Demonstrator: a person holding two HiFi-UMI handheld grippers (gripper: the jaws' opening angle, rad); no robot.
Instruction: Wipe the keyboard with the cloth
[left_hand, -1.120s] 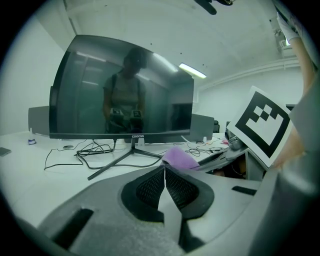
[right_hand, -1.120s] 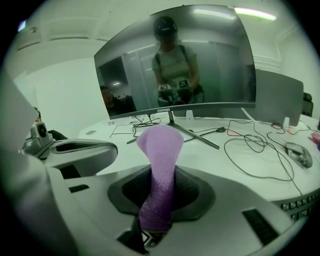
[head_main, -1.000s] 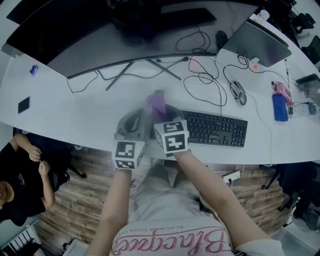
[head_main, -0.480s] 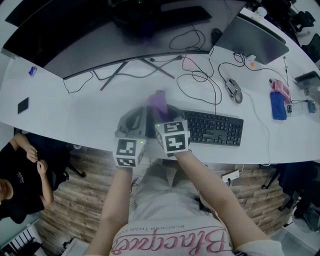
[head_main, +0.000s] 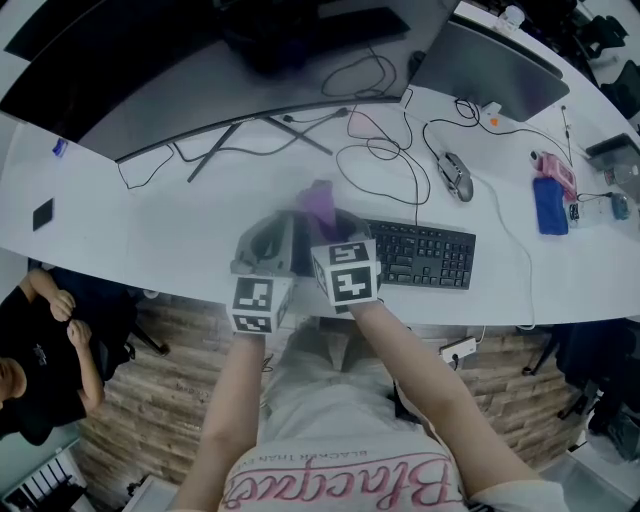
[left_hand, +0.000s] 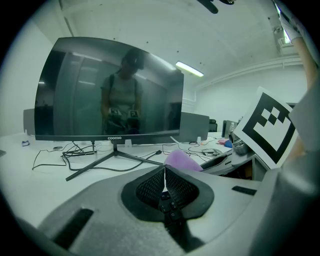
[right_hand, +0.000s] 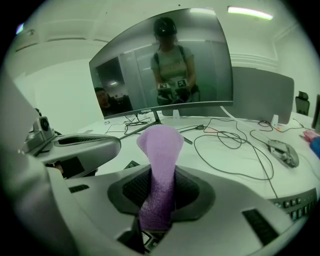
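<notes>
A black keyboard (head_main: 425, 254) lies near the white desk's front edge, its left end hidden under my grippers. My right gripper (head_main: 322, 215) is shut on a purple cloth (right_hand: 159, 170), which sticks up out of the jaws; the same cloth (head_main: 318, 203) shows above the keyboard's left end. My left gripper (head_main: 272, 240) hovers just left of it, its jaws closed together with nothing between them. In the left gripper view the cloth (left_hand: 182, 161) peeks from behind the closed pads (left_hand: 176, 186).
A curved monitor (head_main: 230, 70) on a splayed stand stands behind. Loose cables (head_main: 385, 160), a mouse (head_main: 453, 177), a laptop (head_main: 492, 68) and a blue object (head_main: 548, 204) lie to the right. A small black object (head_main: 43, 214) rests at far left. A seated person (head_main: 40, 370) is below the desk's left.
The head view has shifted, so the keyboard and desk items sit further left and up in the frame. Both grippers hold their places, the cloth still gripped.
</notes>
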